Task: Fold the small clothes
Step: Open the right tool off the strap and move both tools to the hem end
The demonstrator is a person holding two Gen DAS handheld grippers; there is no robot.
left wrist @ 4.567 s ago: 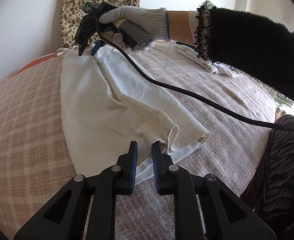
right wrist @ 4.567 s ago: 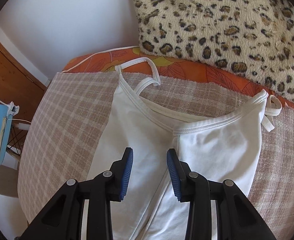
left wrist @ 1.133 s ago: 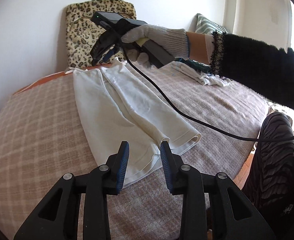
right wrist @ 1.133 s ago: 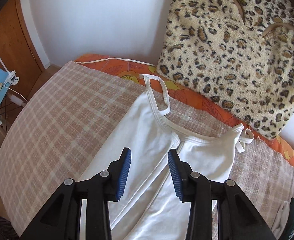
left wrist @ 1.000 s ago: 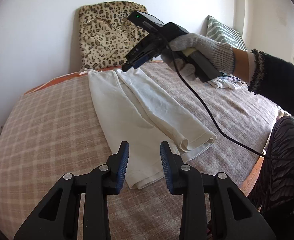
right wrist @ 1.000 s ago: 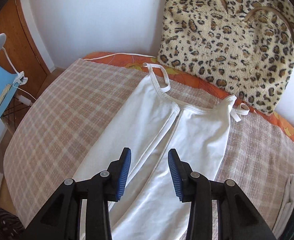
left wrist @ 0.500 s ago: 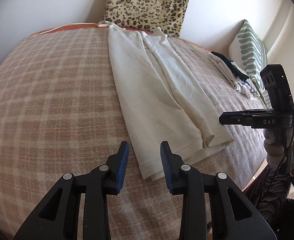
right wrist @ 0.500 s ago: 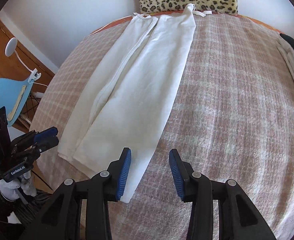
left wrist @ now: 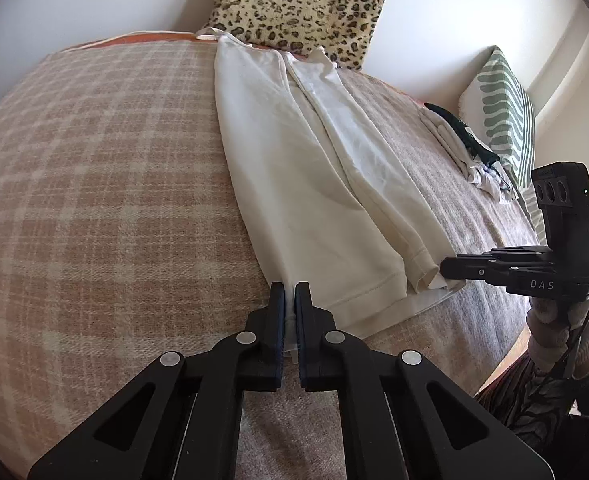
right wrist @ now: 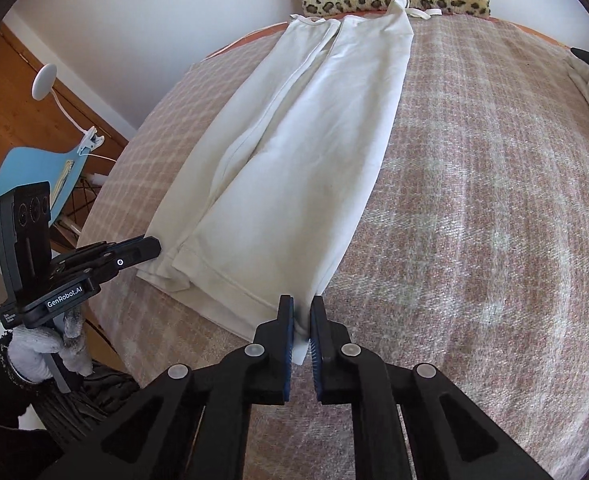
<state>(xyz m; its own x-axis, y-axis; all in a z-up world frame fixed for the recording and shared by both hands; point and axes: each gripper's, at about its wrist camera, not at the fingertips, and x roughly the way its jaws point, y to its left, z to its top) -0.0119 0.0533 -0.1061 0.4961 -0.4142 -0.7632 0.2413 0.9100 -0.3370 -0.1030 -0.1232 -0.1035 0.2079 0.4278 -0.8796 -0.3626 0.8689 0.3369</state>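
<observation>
A long white strappy garment [left wrist: 314, 168] lies flat on the plaid bed cover, both sides folded in lengthwise, straps toward the leopard cushion. It also shows in the right wrist view [right wrist: 294, 168]. My left gripper [left wrist: 289, 298] is shut on the hem's left corner. My right gripper [right wrist: 301, 312] is shut on the hem's right corner. Each gripper shows in the other's view: the right one [left wrist: 454, 270] at the hem's far corner, the left one [right wrist: 150, 246] likewise.
A leopard-print cushion [left wrist: 302, 4] leans on the wall at the bed's head. A pile of other clothes [left wrist: 466, 148] and a green striped pillow [left wrist: 502, 108] lie at the right. A blue chair with a clip lamp [right wrist: 42, 168] stands beside the bed. The bed's near edge is just below the hem.
Both grippers were open half a second ago and have moved onto the hem corners and shut on them. Earlier the right gripper came down from the strap end to the hem.
</observation>
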